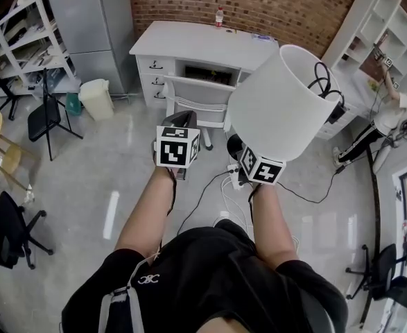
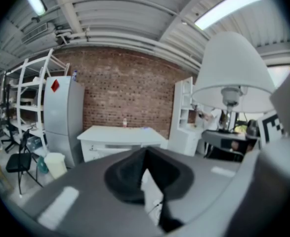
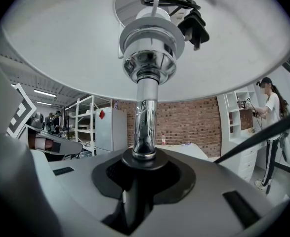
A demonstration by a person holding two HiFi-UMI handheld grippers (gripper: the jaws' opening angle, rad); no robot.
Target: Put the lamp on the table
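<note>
Currently the right gripper (image 3: 144, 158) has its jaws clamped on the lower end of the lamp's polished chrome stem (image 3: 145, 113). The lamp's white tapered fabric shade (image 1: 283, 103) spreads overhead in the right gripper view. In the head view the shade is tilted away from the person. A black cord with plug (image 3: 194, 26) is bundled inside the top of the shade. The lamp is carried in the air above the glossy grey floor (image 1: 113, 179), well short of the table.

The left gripper (image 2: 145, 154) is just beside it, jaw tips together, nothing between them.

Ahead is a white slatted chair (image 1: 196, 103), tucked at the white table with drawers (image 1: 196, 44), which stands against a red brick wall (image 1: 258, 2). A small bottle (image 1: 219, 16) stands at the table's rear edge. A grey refrigerator (image 1: 92, 26) and a white bin (image 1: 96, 97) are to the left. A person (image 1: 397, 116) stands at the white shelving to the right.
</note>
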